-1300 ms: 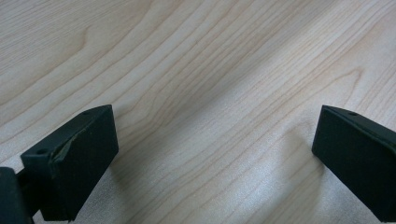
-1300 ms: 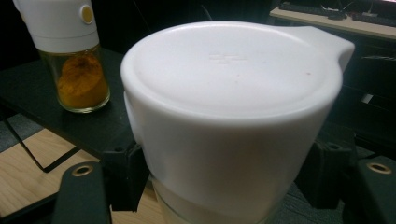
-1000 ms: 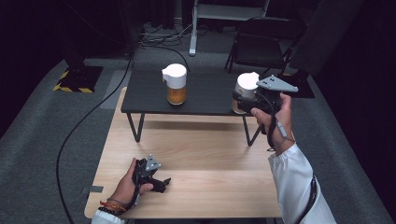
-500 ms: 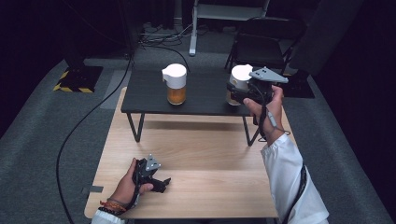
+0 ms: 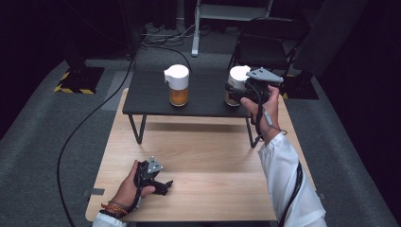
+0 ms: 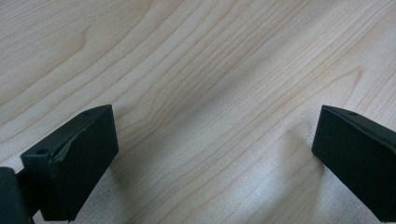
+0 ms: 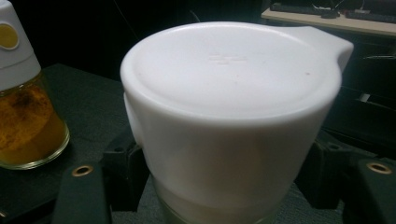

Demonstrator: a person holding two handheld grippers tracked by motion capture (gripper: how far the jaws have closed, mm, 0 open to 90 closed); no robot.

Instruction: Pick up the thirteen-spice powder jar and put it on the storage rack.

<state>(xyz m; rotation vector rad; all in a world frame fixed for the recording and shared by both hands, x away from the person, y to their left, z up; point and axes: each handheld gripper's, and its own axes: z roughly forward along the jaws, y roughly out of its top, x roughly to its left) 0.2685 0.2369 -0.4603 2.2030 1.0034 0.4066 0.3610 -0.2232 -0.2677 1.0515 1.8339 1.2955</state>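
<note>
My right gripper point(image 5: 235, 92) is shut on a white-lidded glass jar point(image 5: 237, 84) over the right part of the small black table point(image 5: 151, 101). In the right gripper view the jar's white lid point(image 7: 233, 93) looms close, with the black jaws pressed on either side of it just below the lid. A second white-lidded jar point(image 5: 177, 85) with amber contents stands at the middle of the black table, and it is at the left edge point(image 7: 23, 102) in the right gripper view. My left gripper point(image 5: 163, 185) rests open on the wooden table point(image 5: 198, 156) near its front edge, nothing between its jaws.
The black table stands on the far half of the wooden table. A black cable point(image 5: 85, 123) runs over the grey floor at the left. A dark chair point(image 5: 267, 45) stands behind the table, and a yellow-striped dark block point(image 5: 78, 78) lies at the far left.
My right gripper has carried the jar leftward, from past the black table's right edge to over its right part. The left hand has stayed put.
</note>
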